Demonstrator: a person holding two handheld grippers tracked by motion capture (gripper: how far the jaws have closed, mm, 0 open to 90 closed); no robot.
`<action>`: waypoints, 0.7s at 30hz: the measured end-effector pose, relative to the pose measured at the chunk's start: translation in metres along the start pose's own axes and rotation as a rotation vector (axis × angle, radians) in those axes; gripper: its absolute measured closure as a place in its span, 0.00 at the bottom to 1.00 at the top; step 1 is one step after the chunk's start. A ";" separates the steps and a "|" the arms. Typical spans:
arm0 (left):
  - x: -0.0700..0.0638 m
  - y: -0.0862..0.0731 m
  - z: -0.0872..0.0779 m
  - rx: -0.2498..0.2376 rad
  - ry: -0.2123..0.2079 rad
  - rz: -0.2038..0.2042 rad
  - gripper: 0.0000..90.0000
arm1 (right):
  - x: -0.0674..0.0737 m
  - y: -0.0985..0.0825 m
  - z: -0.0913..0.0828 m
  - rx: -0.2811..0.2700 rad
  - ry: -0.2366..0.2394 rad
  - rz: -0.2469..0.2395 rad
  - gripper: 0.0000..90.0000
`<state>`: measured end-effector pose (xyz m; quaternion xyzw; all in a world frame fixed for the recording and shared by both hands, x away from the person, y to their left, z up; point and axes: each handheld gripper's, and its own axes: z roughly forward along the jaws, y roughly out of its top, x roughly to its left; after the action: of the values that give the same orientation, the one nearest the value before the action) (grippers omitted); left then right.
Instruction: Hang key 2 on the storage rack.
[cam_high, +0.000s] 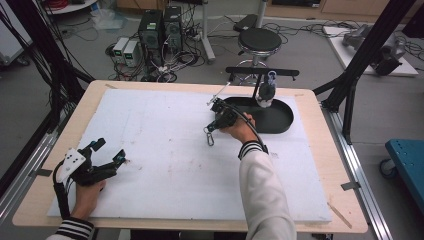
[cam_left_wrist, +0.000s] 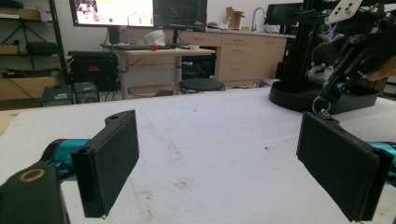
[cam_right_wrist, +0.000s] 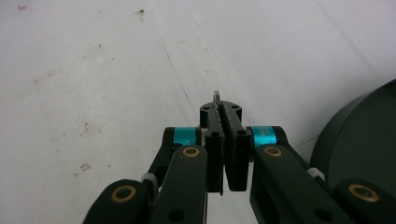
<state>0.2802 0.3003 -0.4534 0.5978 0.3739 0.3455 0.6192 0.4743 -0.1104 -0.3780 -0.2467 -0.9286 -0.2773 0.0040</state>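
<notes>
The right tongs (cam_high: 212, 131) are clamping a small metal clip (cam_high: 210, 138), its ring hanging just below the pads over the white sheet (cam_high: 165, 150); in the right gripper view its thin metal edge (cam_right_wrist: 216, 97) is poking out above the pressed-together jaws. Just beyond these tongs a black oval tray (cam_high: 280, 120) is lying with a plush toy (cam_high: 266, 95) hanging over it. The left tongs (cam_high: 111, 152) are resting well apart from the clip, near the table's (cam_high: 310, 107) near-left corner, jaws standing wide and gripping nothing.
</notes>
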 end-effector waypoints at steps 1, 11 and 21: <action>0.000 0.000 0.000 0.000 0.000 0.000 0.15 | 0.001 0.000 -0.002 -0.006 -0.006 0.001 0.99; 0.000 0.000 0.000 -0.001 0.000 0.000 0.15 | -0.001 -0.008 -0.029 -0.112 -0.056 0.021 0.99; 0.000 0.000 0.000 0.000 0.000 0.000 0.15 | -0.002 -0.015 -0.060 -0.248 -0.099 0.045 0.99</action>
<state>0.2802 0.3002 -0.4534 0.5978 0.3737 0.3456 0.6193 0.4617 -0.1526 -0.3353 -0.2795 -0.8805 -0.3771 -0.0663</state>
